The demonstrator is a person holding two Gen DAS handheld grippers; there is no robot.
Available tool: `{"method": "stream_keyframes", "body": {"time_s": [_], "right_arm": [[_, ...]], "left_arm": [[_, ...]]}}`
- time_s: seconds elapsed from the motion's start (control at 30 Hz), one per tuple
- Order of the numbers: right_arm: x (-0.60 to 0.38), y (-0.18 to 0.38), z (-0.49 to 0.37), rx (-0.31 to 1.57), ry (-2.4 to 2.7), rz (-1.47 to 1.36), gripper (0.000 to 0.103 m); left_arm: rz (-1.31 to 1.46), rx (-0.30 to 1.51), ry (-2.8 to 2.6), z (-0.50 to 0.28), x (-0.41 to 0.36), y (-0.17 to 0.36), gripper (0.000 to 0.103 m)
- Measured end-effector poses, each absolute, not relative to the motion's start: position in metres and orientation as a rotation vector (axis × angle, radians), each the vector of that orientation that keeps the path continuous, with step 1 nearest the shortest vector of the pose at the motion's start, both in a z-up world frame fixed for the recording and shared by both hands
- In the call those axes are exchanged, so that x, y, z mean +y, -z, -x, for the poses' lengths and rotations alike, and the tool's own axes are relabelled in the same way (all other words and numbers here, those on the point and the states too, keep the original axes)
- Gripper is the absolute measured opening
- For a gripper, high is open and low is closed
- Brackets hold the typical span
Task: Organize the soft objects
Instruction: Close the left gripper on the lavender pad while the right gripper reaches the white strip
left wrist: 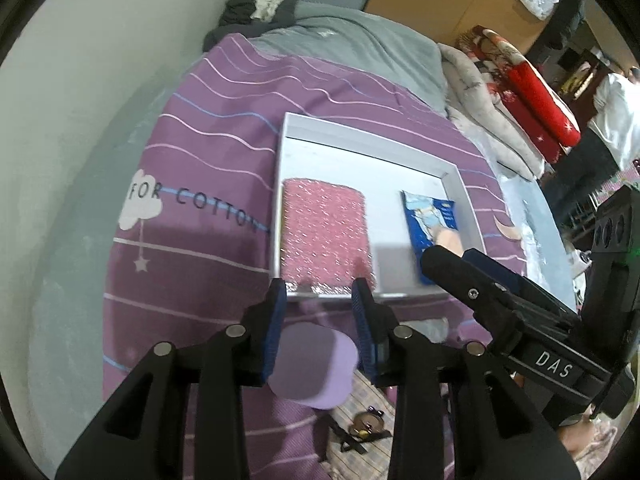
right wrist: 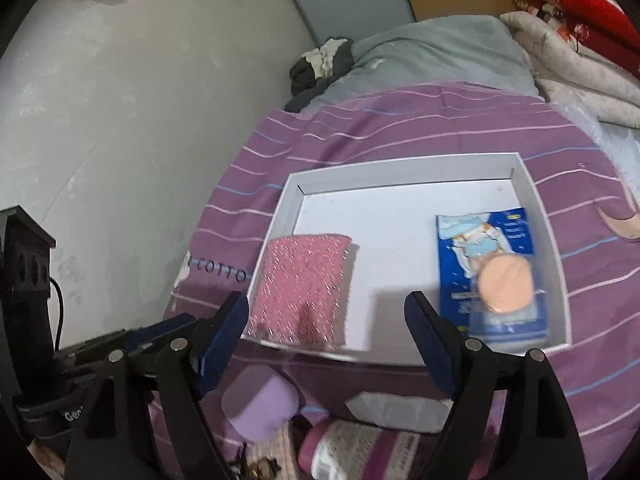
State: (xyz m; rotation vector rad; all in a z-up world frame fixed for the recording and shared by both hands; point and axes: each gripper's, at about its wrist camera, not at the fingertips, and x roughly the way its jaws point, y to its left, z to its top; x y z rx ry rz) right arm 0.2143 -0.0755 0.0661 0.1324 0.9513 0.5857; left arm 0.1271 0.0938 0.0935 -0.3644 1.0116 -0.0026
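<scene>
The white tray [left wrist: 460, 184] on the purple bedspread [left wrist: 208, 152] is viewed closely from above by both wrist cameras, angled downward; tray and bedspread are shared.

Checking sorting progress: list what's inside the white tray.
Inside the white tray: a pink sponge left, a blue packet right, its peach round puff showing. Anything beneath them is hidden.

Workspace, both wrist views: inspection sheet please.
Surface: purple striped bedcover.
Job's things: white tray holding pink sponge and blue packet with peach puff; lilac pad outside, near edge.
Clutter: bottle, white pouch.
Grippers: left claw open, empty; right claw open, empty.
Cables: black cable by left claw body.
Surroundings: wall, grey pillow, folded blankets.
</scene>
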Motion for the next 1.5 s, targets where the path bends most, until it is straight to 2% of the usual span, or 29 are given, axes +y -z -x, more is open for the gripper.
{"method": "stream_keyframes", "body": {"time_s": [0.23, 0.3, 0.6, 0.7, 0.8, 0.87, 0.93, 1.27, 1.5], "right_arm": [[-0.097, -0.067, -0.206, 1.04, -0.605, -0.162, 0.081], [-0.103, -0.068, -0.204, 1.064, -0.605, -0.169, 0.081], [-0.132, -0.054, -0.203, 1.219, -0.616, -0.272, 0.08], [-0.138, -0.047, -0.201, 1.246, -0.62, -0.301, 0.07], [-0.14, -0.042, -0.203, 1.257, -0.601, -0.293, 0.049], [-0.141, -0.037, -0.205, 1.267, -0.603, -0.302, 0.03], [-0.141, -0.032, -0.207, 1.279, -0.586, -0.288, 0.021], [-0.158, -0.012, -0.221, 1.311, -0.521, -0.324, 0.019], [-0.165, -0.001, -0.227, 1.346, -0.497, -0.338, 0.019]], "left_arm": [[0.372, 1.041, 0.054, -0.126, 0.084, -0.097, 0.037], [0.381, 1.057, 0.073, -0.126, 0.081, -0.096, 0.042], [0.389, 1.147, 0.092, -0.128, 0.072, -0.089, 0.043], [0.382, 1.164, 0.102, -0.128, 0.067, -0.087, 0.043], [0.355, 1.178, 0.111, -0.128, 0.061, -0.085, 0.043], [0.343, 1.185, 0.118, -0.129, 0.058, -0.083, 0.043], [0.326, 1.191, 0.125, -0.129, 0.056, -0.081, 0.043], [0.331, 1.223, 0.189, -0.129, 0.076, -0.063, 0.043], [0.302, 1.269, 0.235, -0.124, 0.079, -0.052, 0.052]]}}
